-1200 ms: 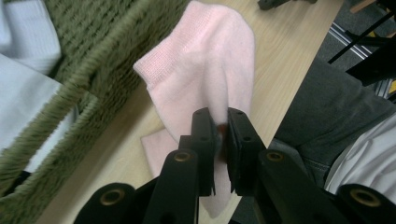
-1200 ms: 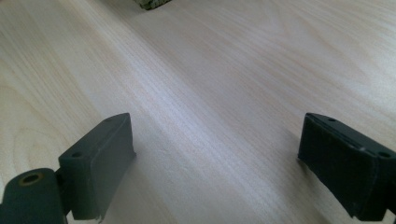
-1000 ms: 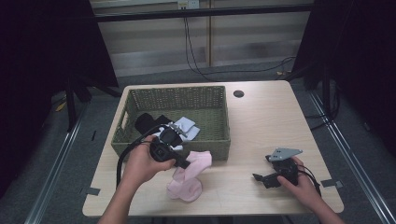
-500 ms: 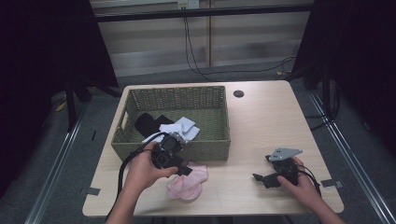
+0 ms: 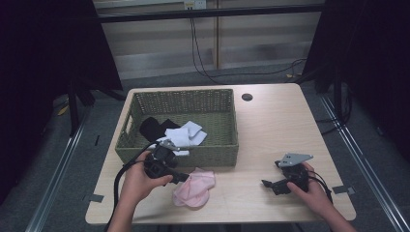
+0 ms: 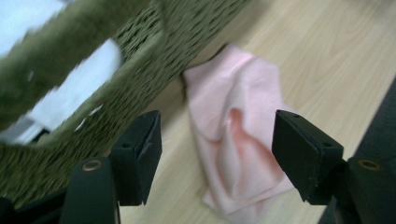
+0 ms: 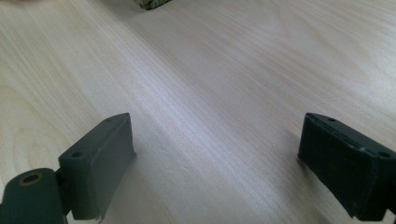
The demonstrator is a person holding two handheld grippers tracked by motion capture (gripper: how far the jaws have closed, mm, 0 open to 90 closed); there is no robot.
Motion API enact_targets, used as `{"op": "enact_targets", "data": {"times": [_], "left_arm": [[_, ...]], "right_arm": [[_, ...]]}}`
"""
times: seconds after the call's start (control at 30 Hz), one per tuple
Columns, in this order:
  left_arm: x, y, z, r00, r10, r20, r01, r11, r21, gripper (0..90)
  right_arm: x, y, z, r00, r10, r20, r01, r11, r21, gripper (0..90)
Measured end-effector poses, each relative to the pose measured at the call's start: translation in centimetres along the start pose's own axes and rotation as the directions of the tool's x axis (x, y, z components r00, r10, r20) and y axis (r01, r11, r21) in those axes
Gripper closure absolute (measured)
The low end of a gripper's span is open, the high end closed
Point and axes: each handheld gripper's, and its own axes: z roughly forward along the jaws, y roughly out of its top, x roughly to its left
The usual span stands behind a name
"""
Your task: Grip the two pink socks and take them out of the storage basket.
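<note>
Pink cloth (image 5: 195, 188), one; basket (image 5: 220, 153), one.

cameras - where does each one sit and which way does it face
High view: above the person's side, looking forward and down on the table; both forearms, left tool, right tool.
Left gripper view: on the left tool, facing the pink cloth beside the basket; open jaws.
Right gripper view: on the right tool, facing bare tabletop; open jaws.
Shared: high and left views both show cloth and basket.
</note>
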Motion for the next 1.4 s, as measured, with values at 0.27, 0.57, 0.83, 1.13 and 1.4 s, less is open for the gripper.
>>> {"op": "enact_targets", "data": {"times": [0.27,0.57,0.83,1.13,1.4], "left_arm": [[1.6,-2.1,0.5,0.9994,-0.029,-0.020,0.028,0.9990,-0.036,31.6],[3.0,-4.4,1.0,0.9961,-0.075,-0.046,0.072,0.9952,-0.066,29.7],[3.8,-6.0,1.7,0.9939,-0.077,-0.078,0.069,0.9925,-0.101,29.5],[3.8,-7.4,3.1,0.9908,-0.033,-0.131,0.020,0.9944,-0.103,23.8],[3.5,-8.0,3.7,0.9851,0.003,-0.172,-0.029,0.9881,-0.151,19.1]], "right_arm": [[0.0,0.0,0.0,1.0000,0.000,0.000,0.000,1.000,0.000,9.7],[0.0,0.0,0.0,1.0000,0.000,0.000,0.000,1.000,0.000,9.7],[0.0,0.0,0.0,1.0000,0.000,0.000,0.000,1.000,0.000,9.6],[0.0,0.0,0.0,1.0000,0.000,0.001,0.000,1.000,0.000,9.6],[0.0,0.0,0.0,1.0000,0.000,0.001,0.000,1.000,0.000,9.6]]}}
